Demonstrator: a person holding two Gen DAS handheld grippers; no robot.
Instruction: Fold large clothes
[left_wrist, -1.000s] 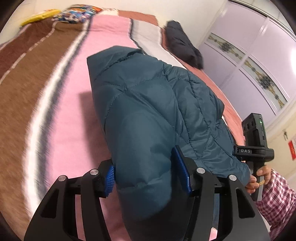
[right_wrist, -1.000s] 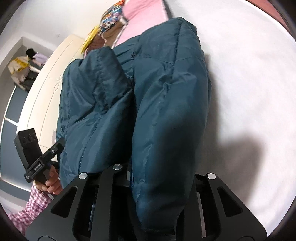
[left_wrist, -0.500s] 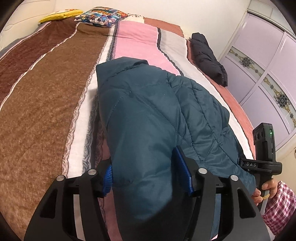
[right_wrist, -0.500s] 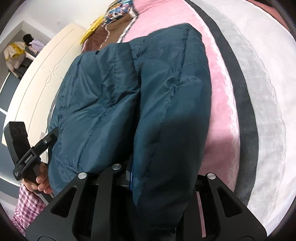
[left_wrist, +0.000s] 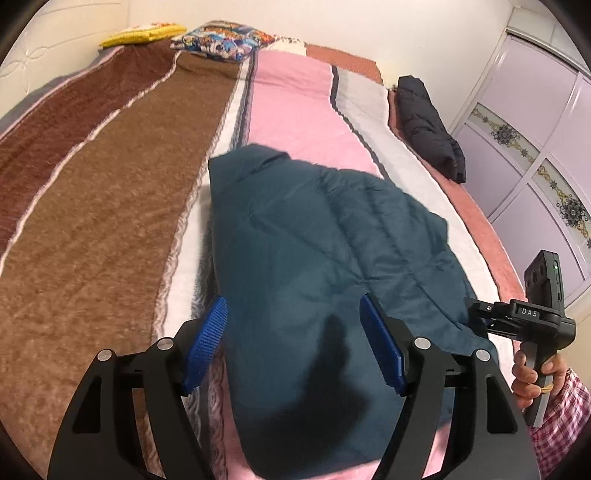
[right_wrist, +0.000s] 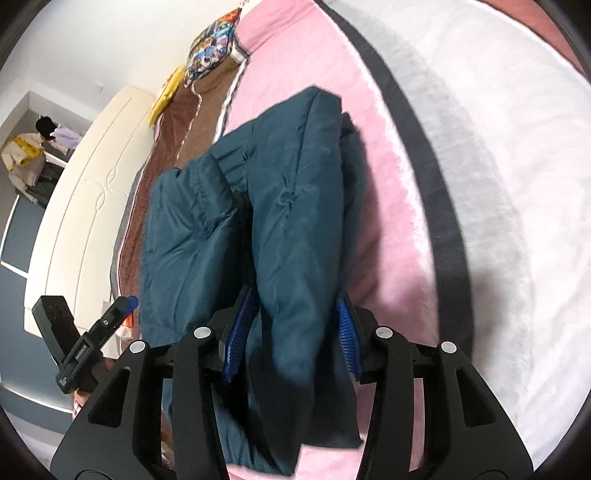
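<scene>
The near end of the teal puffer jacket (left_wrist: 325, 266) is cut off by the lower edge in both views, behind the black tool arms, so its hem cannot be seen. The jacket lies folded on the bed's striped blanket (left_wrist: 110, 206), across the pink and white stripes; it is quilted, shiny, with one folded part laid over another. The left tool (left_wrist: 295, 343) is opening — its blue pads stand wide on both sides of the jacket fold, apart from the cloth. The right tool (right_wrist: 295, 332) is also opening, a thick fold between its pads; whether they touch it is hard to tell. In the left view the right tool's body shows the letters "DAS". A dark jacket (left_wrist: 428, 125) lies far off at the bed edge.
</scene>
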